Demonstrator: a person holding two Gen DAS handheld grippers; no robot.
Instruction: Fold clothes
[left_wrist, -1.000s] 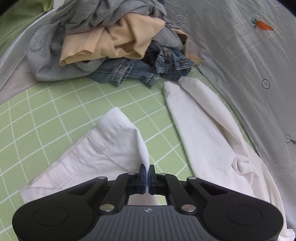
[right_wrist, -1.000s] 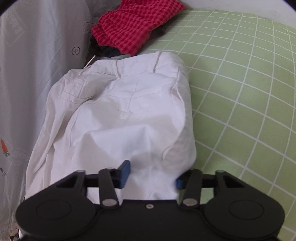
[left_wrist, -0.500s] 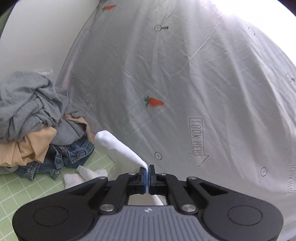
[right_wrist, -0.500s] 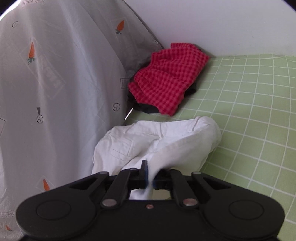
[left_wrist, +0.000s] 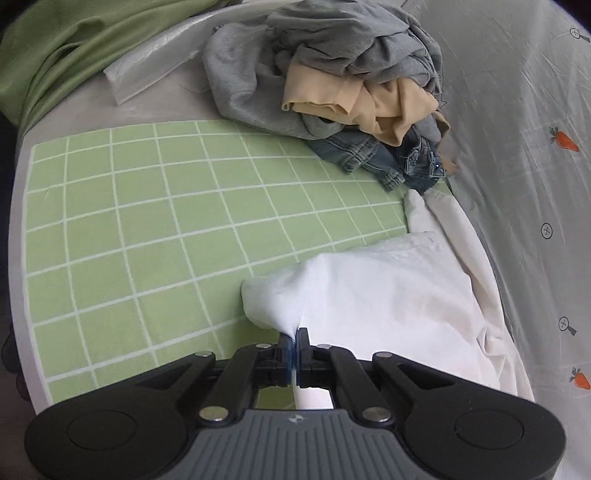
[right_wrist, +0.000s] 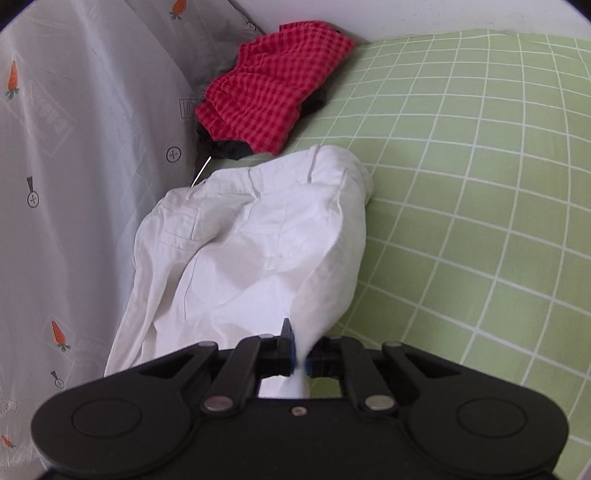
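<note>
Green checked bedding (left_wrist: 155, 229) covers the bed, and a grey sheet with small carrots (left_wrist: 524, 155) rises along its right side in the left wrist view. At the far end lies a pile of clothes (left_wrist: 332, 85): grey, beige and denim pieces, not yet folded. The white trousers (left_wrist: 388, 291) lie near the sheet, one leg stretched toward the pile. The left gripper (left_wrist: 294, 341) has its jaws pressed together on a pinch of the white cloth at a folded-over edge. I think the risk is that this pinch is thin; if the hand pulls fast, the cloth can slip out and the fold falls open. The long leg by the sheet may also drag and twist. The gripper points down at the bed at a steep angle, low over the checks.

In the right wrist view the same bedding (right_wrist: 461, 184) runs to the right, and a red checked garment (right_wrist: 273, 88) rests at the far end against the sheet. The waist part of the trousers (right_wrist: 258, 229), with belt loops and a pocket, is bunched up. The right gripper (right_wrist: 300, 356) has just been closing, and its jaws now pinch white cloth between them. If the two hands move unevenly, the bunched cloth can crease instead of lying flat. This gripper also tilts downward, close over the trousers.
</note>
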